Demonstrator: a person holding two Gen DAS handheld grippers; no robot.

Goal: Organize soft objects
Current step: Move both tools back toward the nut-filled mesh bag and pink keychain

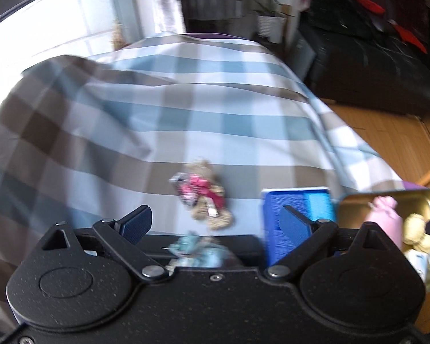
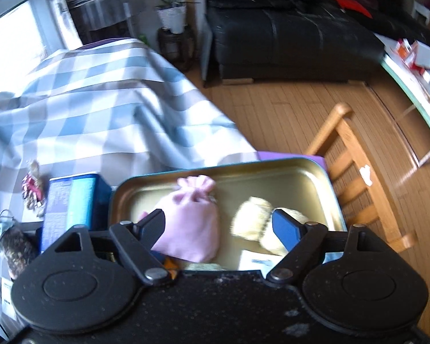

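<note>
Right wrist view: right gripper (image 2: 218, 225) hanging over the gold tin tray (image 2: 306, 172), fingers spread wide, nothing pinched between them. Inside the tray, a pink drawstring pouch (image 2: 192, 223) toward its left end and a cream plush toy (image 2: 255, 220) just beside it on the right, the right fingertip overlapping the plush in the picture; contact impossible to tell. Tray sitting at the right edge of the checked tablecloth (image 2: 100, 106), a blue box (image 2: 74, 200) touching or nearly touching its left wall. Further left on the cloth, a small teddy with a pink bow (image 2: 34, 186), and near the bottom-left corner a dark speckled soft item with pale blue strings (image 2: 11, 243).

Left wrist view: left gripper (image 1: 216, 223) also released, fingers far apart and empty, poised above the cloth. Same teddy (image 1: 203, 197) lying on the cloth between and beyond the fingertips, apart from both. Pale blue soft item (image 1: 197, 249) partly hidden behind the gripper body. Heavy motion blur throughout.
</note>
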